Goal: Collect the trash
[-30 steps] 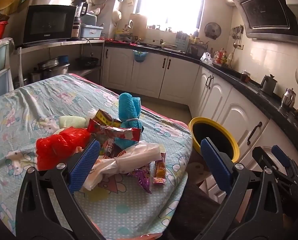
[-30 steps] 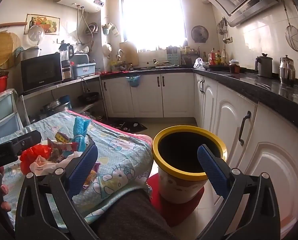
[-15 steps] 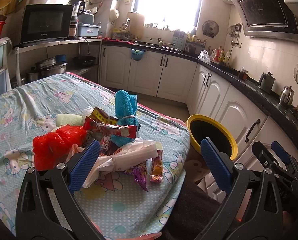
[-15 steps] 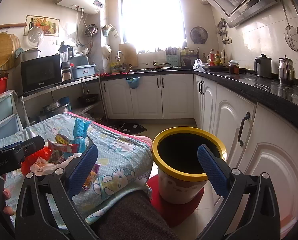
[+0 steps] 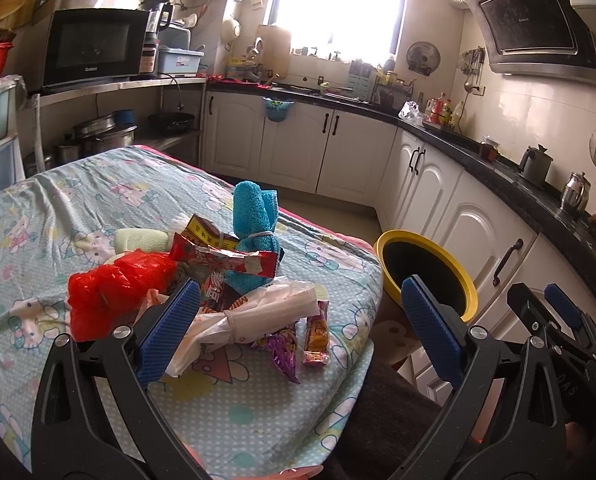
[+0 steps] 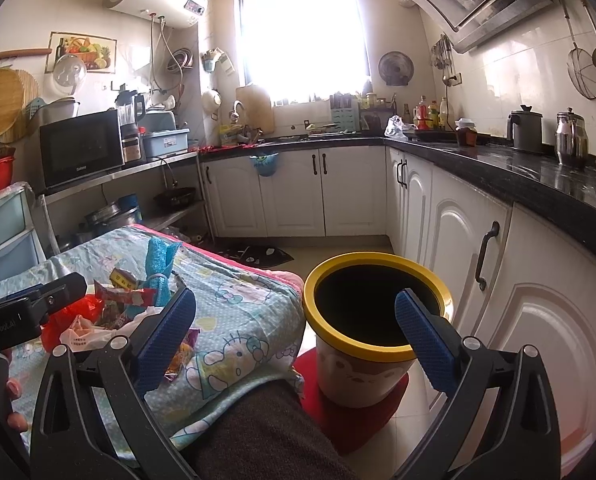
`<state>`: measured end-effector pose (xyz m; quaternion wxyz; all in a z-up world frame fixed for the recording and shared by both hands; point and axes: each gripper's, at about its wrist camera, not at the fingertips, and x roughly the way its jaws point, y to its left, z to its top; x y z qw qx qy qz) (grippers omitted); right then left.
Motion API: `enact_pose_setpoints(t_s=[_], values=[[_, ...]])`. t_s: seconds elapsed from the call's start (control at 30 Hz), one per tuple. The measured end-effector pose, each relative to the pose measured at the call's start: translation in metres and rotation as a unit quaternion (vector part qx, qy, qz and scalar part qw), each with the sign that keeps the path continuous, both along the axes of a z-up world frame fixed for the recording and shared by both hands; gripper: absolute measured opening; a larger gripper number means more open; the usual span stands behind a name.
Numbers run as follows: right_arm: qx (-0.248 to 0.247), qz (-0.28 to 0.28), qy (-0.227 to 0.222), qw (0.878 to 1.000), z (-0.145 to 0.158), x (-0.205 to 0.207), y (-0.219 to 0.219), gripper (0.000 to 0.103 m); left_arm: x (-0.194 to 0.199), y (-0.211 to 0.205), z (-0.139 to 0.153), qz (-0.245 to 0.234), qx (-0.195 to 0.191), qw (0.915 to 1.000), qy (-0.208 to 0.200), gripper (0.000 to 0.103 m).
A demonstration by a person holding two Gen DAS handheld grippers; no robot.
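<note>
A pile of trash lies on the cloth-covered table point(image 5: 57, 208): a red plastic bag point(image 5: 113, 288), a tied white plastic bag point(image 5: 253, 312), a red snack wrapper point(image 5: 225, 258), a purple wrapper point(image 5: 281, 348) and an orange one point(image 5: 316, 334). A blue rolled towel point(image 5: 253, 232) stands behind them. My left gripper point(image 5: 298, 328) is open and empty, just above the pile's near side. A yellow-rimmed bin point(image 6: 378, 312) stands on the floor right of the table; it also shows in the left wrist view point(image 5: 430, 276). My right gripper point(image 6: 293, 340) is open and empty, near the bin.
White cabinets point(image 6: 538, 320) with a black counter point(image 6: 518, 176) run along the right and back. A red mat point(image 6: 362, 412) lies under the bin. A microwave point(image 5: 93, 50) sits on a shelf at left. My dark-clothed leg point(image 6: 265, 432) is between table and bin.
The left gripper has pulled back and up slightly, so the trash pile sits a little lower and nearer the jaws. The right gripper has barely moved. Both stay open.
</note>
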<state>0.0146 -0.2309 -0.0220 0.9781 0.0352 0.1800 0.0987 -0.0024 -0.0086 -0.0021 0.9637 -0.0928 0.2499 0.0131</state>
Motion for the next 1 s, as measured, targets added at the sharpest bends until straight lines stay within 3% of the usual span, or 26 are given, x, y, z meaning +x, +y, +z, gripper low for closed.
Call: enact_pose_setpoints(t_s=[1.0], values=[[-0.002, 0.017, 0.006, 1.000, -0.0002, 0.0009, 0.0086, 0.097, 0.0006, 0.0088, -0.0001, 0.013, -0.003, 0.9999, 0.004, 0.092]])
